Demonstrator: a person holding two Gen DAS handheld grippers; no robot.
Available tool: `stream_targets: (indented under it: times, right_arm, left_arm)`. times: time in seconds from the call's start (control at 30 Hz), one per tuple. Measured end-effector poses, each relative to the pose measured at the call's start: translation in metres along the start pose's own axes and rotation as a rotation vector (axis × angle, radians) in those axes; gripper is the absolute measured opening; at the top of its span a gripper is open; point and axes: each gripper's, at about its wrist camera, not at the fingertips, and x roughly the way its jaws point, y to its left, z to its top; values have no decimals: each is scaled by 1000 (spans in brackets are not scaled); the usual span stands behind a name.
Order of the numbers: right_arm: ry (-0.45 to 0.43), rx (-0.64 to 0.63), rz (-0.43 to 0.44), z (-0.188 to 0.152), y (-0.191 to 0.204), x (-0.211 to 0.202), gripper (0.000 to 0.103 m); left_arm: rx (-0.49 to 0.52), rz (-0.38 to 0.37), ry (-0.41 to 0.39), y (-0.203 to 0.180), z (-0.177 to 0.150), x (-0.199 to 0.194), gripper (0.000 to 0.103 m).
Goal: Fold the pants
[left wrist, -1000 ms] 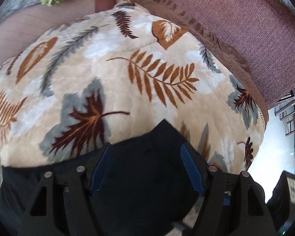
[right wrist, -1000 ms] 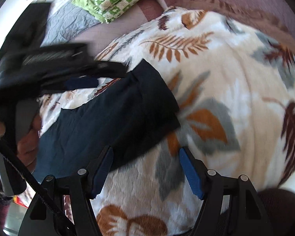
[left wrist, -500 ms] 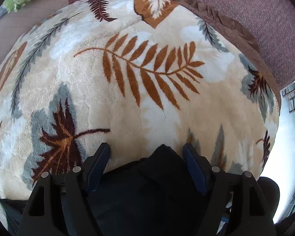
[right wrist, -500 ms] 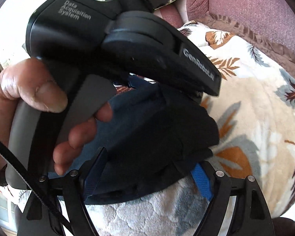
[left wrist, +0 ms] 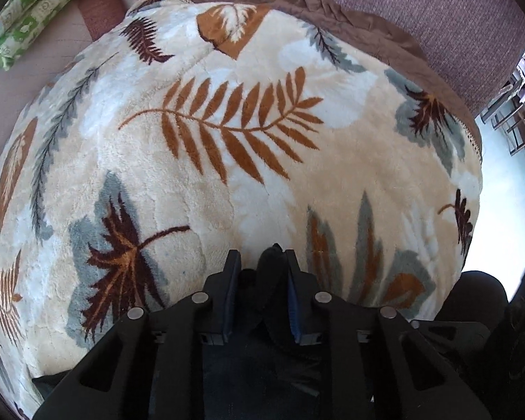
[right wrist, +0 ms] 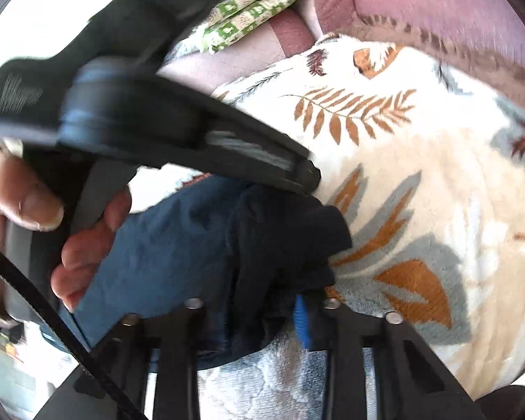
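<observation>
The dark navy pants (right wrist: 178,245) lie bunched on a cream leaf-print blanket (left wrist: 227,175). My left gripper (left wrist: 260,262) is shut on a pinched fold of the pants (left wrist: 273,262) at the bottom of its view. It also shows in the right wrist view (right wrist: 308,175), held by a hand, with the pants hanging under it. My right gripper (right wrist: 262,311) is closed onto the dark cloth; the left finger is hidden behind the fabric and only the blue pad (right wrist: 301,322) of the right finger shows.
The blanket covers a mauve sofa (left wrist: 402,7) with a brown frilled trim (left wrist: 332,10). A green and white patterned cloth (left wrist: 35,10) lies at the back left. Chairs (left wrist: 518,119) stand on a bright floor at the right.
Both grippers have closed from open onto the pants' edge. The left gripper has lifted its fold and the cloth has bunched up between the two grippers.
</observation>
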Motion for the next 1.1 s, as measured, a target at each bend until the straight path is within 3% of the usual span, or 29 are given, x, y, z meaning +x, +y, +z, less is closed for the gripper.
stream_targets:
  times: [0.27, 0.33, 0.4, 0.47, 0.6, 0.73, 0.87, 1.1]
  right_arm:
    - [7, 61, 71, 2, -19, 0, 26]
    - [11, 100, 102, -5, -17, -4, 28]
    - [14, 138, 138, -8, -17, -4, 30]
    - [14, 162, 158, -9, -19, -3, 31]
    - [4, 163, 173, -10, -19, -1, 30]
    - [2, 126, 168, -8, -10, -6, 19]
    - [-24, 73, 189, -2, 8, -19, 18]
    - [13, -37, 238, 13, 60, -19, 18]
  left_arm:
    - [-44, -27, 7, 12, -2, 1, 26]
    - [-47, -34, 24, 13, -1, 9, 31]
    - [-58, -53, 50, 11, 2, 18, 48]
    - [-68, -77, 50, 10, 4, 20, 52]
    - [-77, -63, 23, 16, 1, 11, 23]
    - [-110, -91, -61, 24, -14, -19, 21]
    - [-193, -134, -157, 42, -34, -52, 21]
    - [-359, -168, -271, 95, -78, -96, 21]
